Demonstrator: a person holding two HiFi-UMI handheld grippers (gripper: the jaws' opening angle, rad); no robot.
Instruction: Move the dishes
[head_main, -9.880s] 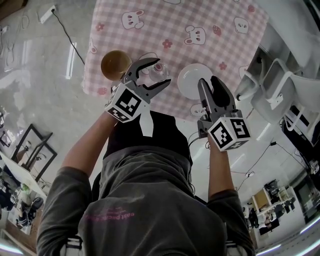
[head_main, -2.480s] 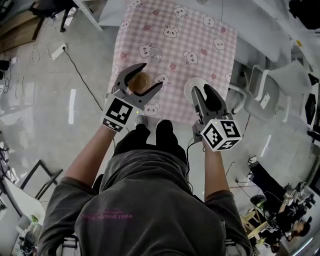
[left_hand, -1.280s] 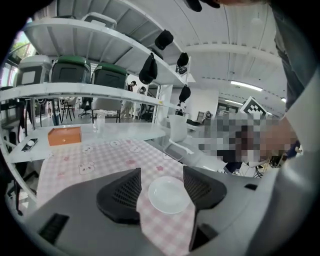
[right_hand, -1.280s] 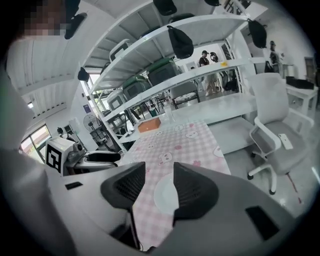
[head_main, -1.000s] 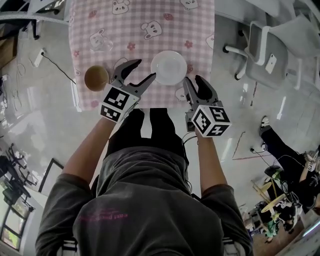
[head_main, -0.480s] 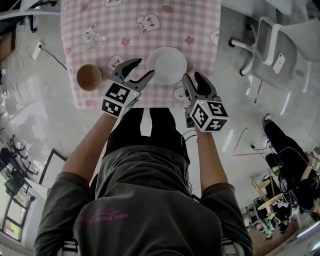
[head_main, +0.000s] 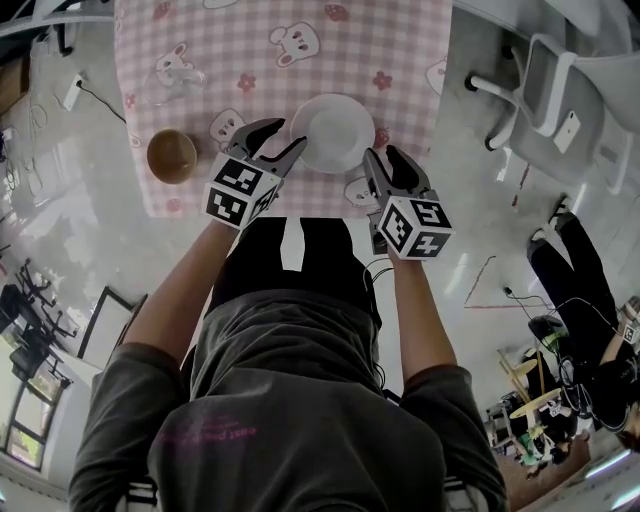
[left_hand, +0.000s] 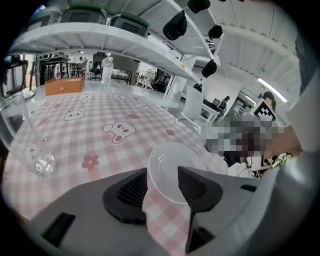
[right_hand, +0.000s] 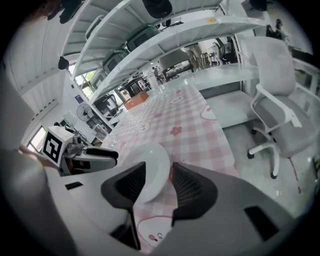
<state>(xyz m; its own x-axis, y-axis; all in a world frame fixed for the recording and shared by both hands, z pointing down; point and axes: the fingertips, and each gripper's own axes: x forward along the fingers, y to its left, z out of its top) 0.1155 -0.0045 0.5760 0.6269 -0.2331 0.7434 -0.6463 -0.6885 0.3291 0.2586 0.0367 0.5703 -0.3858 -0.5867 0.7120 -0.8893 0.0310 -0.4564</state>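
Note:
A white plate (head_main: 333, 130) lies near the front edge of the pink checked tablecloth (head_main: 300, 50). My left gripper (head_main: 280, 140) is at the plate's left rim. Its jaws have just been closing, and in the left gripper view the plate (left_hand: 172, 165) shows in the gap between the pads (left_hand: 131, 190), which stand apart. My right gripper (head_main: 382, 158) is at the plate's right front rim, open. There the plate (right_hand: 150, 165) sits beside the left pad, with cloth showing in the gap. A brown bowl (head_main: 171, 155) stands to the left. A clear glass (head_main: 180, 76) is farther back.
The glass (left_hand: 37, 161) is left of the left gripper (left_hand: 162, 176). A bottle (left_hand: 105, 74) and a wooden box (left_hand: 62, 86) stand at the table's far end. White chairs (head_main: 555, 85) stand right of the table. The left gripper (right_hand: 82, 152) shows in the right gripper view.
Both grippers have sunk closer to the plate's rim. The left gripper's jaws have narrowed. The plate, bowl and glass stay where they were on the cloth.

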